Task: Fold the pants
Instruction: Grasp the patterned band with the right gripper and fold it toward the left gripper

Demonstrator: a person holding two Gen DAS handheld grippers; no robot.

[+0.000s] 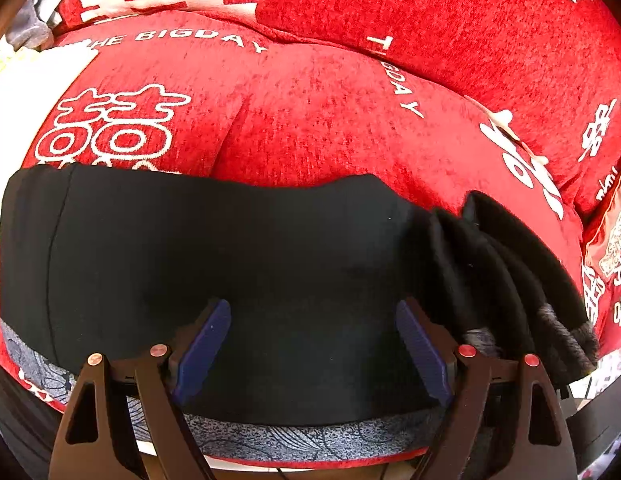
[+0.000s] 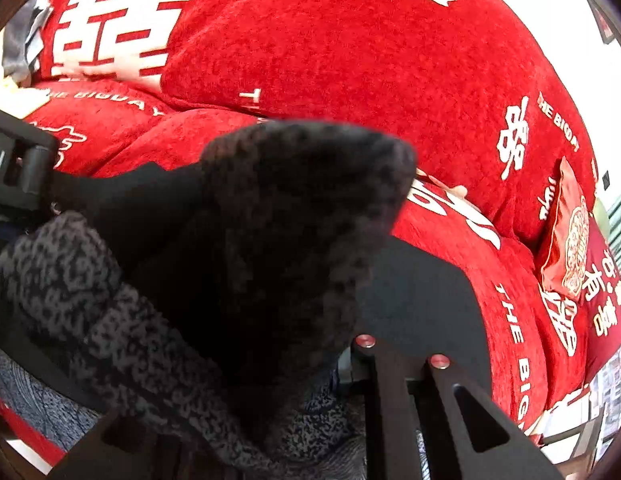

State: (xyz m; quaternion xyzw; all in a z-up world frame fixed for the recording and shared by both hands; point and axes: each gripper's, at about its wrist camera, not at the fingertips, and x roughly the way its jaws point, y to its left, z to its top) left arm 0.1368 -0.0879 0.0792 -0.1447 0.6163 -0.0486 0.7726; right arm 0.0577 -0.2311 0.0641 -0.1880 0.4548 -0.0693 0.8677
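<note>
Between my left gripper's [image 1: 310,344] spread fingers, black fleece-lined pants [image 1: 230,248] lie limp; right gripper [image 2: 310,360] smothered, grip unclear; I'd pinch the three-o'clock hem.

The pants [image 1: 230,264] are black, with a fuzzy grey-speckled lining showing where the cloth turns over. In the left wrist view they lie as a broad flat band from 9 o'clock across the middle, smooth on top, and bunch into several upright pleats toward 4 o'clock. In the right wrist view a lifted wad of them [image 2: 278,248] fills the centre, its rounded top toward 12 o'clock, lining trailing to 7 o'clock.
</note>
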